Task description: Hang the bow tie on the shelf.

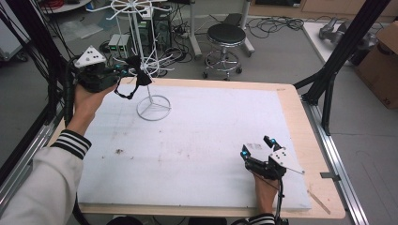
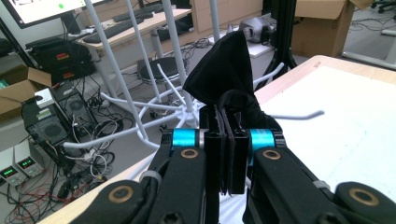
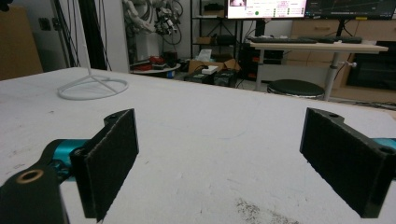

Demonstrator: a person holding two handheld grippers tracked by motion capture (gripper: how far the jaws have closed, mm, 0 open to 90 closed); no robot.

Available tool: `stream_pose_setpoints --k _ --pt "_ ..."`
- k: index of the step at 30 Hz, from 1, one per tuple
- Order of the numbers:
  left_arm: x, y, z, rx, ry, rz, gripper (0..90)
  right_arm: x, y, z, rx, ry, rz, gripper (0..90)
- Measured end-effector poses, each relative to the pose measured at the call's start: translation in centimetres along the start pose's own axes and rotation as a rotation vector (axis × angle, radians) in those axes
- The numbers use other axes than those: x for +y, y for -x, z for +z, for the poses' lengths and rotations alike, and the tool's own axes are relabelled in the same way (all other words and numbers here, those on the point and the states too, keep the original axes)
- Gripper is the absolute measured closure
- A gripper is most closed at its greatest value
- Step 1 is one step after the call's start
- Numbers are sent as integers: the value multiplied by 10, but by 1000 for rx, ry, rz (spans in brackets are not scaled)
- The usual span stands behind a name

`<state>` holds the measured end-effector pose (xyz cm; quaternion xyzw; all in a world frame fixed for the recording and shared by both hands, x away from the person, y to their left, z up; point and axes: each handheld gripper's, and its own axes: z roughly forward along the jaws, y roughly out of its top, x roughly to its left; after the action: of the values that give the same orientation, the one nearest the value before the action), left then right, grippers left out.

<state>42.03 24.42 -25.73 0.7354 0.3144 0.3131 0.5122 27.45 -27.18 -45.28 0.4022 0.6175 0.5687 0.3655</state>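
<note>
My left gripper (image 1: 123,71) is raised at the table's far left corner, its jaws clamped on a black fabric piece (image 2: 226,77), soft and creased, that rises in a peak just beyond the fingertips; a thin black loop hangs below it. Directly past the cloth stands the white wire rack (image 1: 149,96), with slender curved arms and a ring base. My right gripper (image 1: 257,147) rests low over the white foam mat (image 1: 197,140), its ribbed flat pads (image 3: 112,161) spread wide apart with nothing between them.
</note>
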Motion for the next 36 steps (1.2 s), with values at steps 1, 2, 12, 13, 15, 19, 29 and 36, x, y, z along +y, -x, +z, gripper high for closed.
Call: stream_pose_setpoints --k 1,2,12,13,15,19,29,36 --pt "2 0 2 -2 -3 8 881 0 0 0 1 1 1 107" --pt "3 0 3 -2 -4 12 881 0 0 0 1 1 2 107" --pt "1 -1 10 -9 -28 7 877 0 0 0 2 0 2 106" --pt "0 -1 10 -12 -32 2 875 0 0 0 1 0 0 106" --pt "-1 -1 12 -14 -45 -6 860 0 0 0 1 0 -2 106" --pt "-2 -2 12 -18 -65 -37 813 0 0 0 1 0 -4 106" --pt "-4 -2 15 23 -119 -90 592 0 -1 0 1 -2 -5 106" --pt "-4 -4 12 21 -118 -130 377 0 -1 0 0 -4 1 106"
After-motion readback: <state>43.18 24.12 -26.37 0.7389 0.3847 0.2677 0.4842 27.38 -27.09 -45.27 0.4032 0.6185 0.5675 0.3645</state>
